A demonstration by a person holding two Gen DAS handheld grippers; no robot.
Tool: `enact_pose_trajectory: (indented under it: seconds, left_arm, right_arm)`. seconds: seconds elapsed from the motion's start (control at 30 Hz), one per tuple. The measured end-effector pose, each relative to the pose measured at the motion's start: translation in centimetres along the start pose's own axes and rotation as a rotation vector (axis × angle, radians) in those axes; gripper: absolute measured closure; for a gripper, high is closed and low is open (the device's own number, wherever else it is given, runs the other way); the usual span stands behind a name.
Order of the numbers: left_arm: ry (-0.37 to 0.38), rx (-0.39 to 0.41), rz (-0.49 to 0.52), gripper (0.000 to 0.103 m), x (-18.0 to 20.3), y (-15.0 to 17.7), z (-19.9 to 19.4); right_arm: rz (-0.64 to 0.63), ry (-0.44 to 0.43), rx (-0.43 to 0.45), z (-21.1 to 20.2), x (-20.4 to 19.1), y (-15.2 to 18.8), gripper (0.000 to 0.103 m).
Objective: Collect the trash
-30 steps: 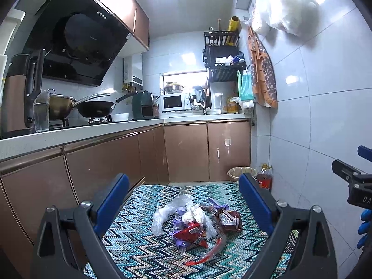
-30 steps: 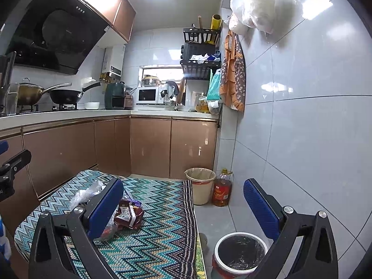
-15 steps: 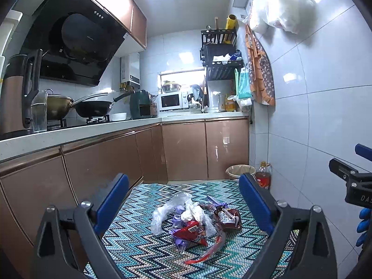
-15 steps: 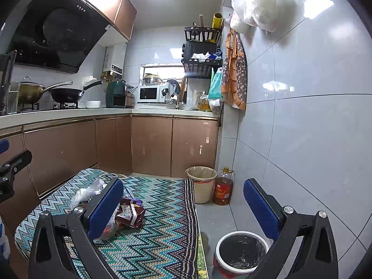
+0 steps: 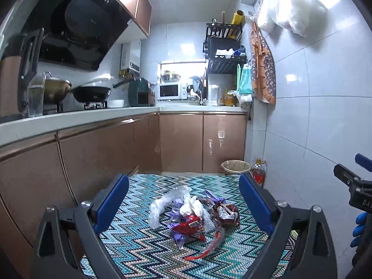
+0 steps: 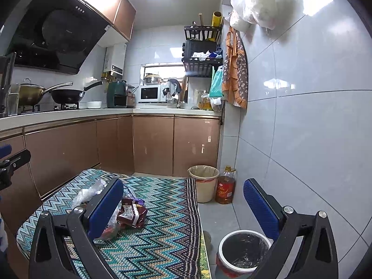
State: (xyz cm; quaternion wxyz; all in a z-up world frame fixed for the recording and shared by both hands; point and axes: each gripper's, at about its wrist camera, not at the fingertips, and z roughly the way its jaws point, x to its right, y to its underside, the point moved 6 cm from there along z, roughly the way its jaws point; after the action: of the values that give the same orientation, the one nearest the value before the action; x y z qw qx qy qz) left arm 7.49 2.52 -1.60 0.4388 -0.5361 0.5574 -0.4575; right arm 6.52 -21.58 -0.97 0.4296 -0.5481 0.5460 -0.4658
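Note:
A heap of trash (image 5: 193, 214) lies on a zigzag-patterned mat (image 5: 144, 251): clear plastic bags, white crumpled paper, purple and red wrappers. My left gripper (image 5: 183, 203) hangs open above and in front of the heap, holding nothing. In the right wrist view a dark red snack packet (image 6: 132, 212) from the same heap shows beside the left finger. My right gripper (image 6: 183, 205) is open and empty over the mat's right edge. A small bin with a black liner (image 6: 241, 251) stands on the floor below it.
A beige lined waste basket (image 6: 204, 186) and an oil bottle (image 6: 225, 188) stand by the far cabinets. Brown cabinets (image 5: 93, 153) run along the left under a counter with pans. A tiled wall (image 6: 302, 139) closes the right side. A blue-gloved hand (image 5: 359, 225) holds the other gripper.
Both views have tilted slightly, so the trash heap and bins sit a little higher in frame. Both grippers stay open; nothing on the mat has moved.

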Motion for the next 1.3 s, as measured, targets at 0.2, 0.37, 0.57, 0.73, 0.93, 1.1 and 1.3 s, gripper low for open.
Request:
enact_pose_trajectory:
  seconds: [0.2,0.37,0.57,0.73,0.93,1.1,1.3]
  left_arm:
    - [0.048,-0.046,-0.042,0.007,-1.4,0.7,1.4]
    - [0.082,-0.091,-0.052,0.008,-2.1,2.0,3.5]
    - [0.147,-0.186,-0.019,0.008,-1.5,5.2,6.7]
    - [0.225,-0.284,-0.015,0.012,-0.3,7.9,10.1]
    - [0.317,-0.409,-0.011,0.032,0.7,11.0,14.5]
    - [0.35,-0.484,0.003,0.05,0.7,13.2,17.9]
    - [0.372,-0.576,0.03,0.075,0.1,15.8,20.7]
  right_arm:
    - [0.016,-0.04,-0.045,1.1,-0.3,0.6,0.0]
    - [0.04,-0.104,-0.112,3.1,-1.0,1.7,0.0]
    - [0.069,-0.227,-0.252,7.0,-3.1,4.5,0.0]
    - [0.06,-0.305,-0.355,10.0,-4.9,6.7,0.01]
    - [0.061,-0.331,-0.477,13.4,-5.6,9.6,0.024]
    - [0.1,-0.42,-0.573,15.7,-7.3,11.3,0.033]
    - [0.187,-0.568,-0.696,18.7,-10.3,13.2,0.044]
